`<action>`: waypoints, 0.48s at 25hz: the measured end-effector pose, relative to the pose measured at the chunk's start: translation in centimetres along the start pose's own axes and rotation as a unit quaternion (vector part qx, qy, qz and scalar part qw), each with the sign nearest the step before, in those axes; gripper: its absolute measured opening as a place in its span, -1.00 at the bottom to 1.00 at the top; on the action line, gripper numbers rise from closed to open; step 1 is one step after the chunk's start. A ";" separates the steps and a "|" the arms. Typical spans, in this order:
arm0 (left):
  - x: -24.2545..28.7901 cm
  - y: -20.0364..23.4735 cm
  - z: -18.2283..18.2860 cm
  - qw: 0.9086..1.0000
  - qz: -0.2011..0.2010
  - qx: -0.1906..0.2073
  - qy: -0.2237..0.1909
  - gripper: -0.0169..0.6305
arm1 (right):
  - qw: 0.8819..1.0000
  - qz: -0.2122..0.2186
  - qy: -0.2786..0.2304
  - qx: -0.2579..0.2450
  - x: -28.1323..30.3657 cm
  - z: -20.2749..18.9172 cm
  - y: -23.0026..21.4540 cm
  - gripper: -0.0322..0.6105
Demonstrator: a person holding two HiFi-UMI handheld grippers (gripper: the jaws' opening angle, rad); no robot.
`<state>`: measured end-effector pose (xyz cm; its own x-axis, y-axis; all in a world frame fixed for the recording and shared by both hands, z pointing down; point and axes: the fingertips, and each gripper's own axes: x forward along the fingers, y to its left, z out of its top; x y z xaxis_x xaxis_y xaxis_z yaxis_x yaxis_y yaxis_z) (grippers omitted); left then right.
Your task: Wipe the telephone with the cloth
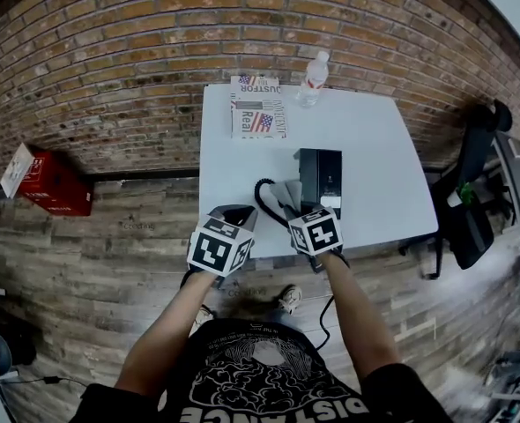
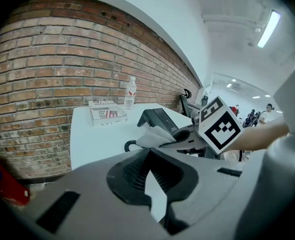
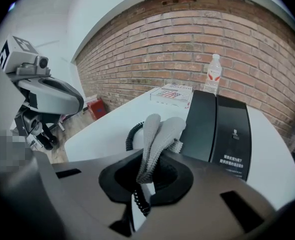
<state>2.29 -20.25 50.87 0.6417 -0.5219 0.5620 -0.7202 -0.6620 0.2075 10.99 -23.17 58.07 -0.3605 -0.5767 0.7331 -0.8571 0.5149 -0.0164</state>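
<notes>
A black telephone (image 1: 320, 179) lies on the white table (image 1: 366, 139), its coiled cord (image 1: 262, 199) looping off to its left. My right gripper (image 1: 299, 208) is shut on a grey cloth (image 1: 286, 190), held just left of the phone's near end. In the right gripper view the cloth (image 3: 157, 136) sticks up out of the gripper (image 3: 145, 172), beside the telephone (image 3: 222, 129) and over the cord (image 3: 134, 131). My left gripper (image 1: 237, 213) hovers at the table's near edge, left of the cord. Its tips meet on nothing (image 2: 148, 159). From there the cloth (image 2: 152, 136) and telephone (image 2: 160, 119) show ahead.
A stack of books (image 1: 258, 117) and a clear water bottle (image 1: 313, 77) stand at the table's far edge by the brick wall. A red box (image 1: 44, 179) lies on the floor to the left. A black office chair (image 1: 471, 192) stands to the right of the table.
</notes>
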 end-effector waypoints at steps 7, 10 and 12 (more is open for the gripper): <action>0.4 -0.5 -0.4 1.000 -0.009 0.000 0.004 -0.93 | 1.000 0.013 0.006 0.011 -0.2 -1.6 1.0 -0.87; 0.6 -0.8 -0.5 1.000 -0.011 0.002 0.007 -0.93 | 1.000 0.021 0.011 0.011 -0.2 -2.2 1.6 -0.87; 0.9 -1.1 -0.5 1.000 -0.012 0.003 0.009 -0.93 | 1.000 0.021 0.011 0.011 -0.3 -2.4 1.6 -0.87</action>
<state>3.46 -19.71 51.56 0.6547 -0.4961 0.5704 -0.7028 -0.6774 0.2175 10.64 -20.66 59.40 -0.3889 -0.5407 0.7459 -0.8489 0.5249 -0.0621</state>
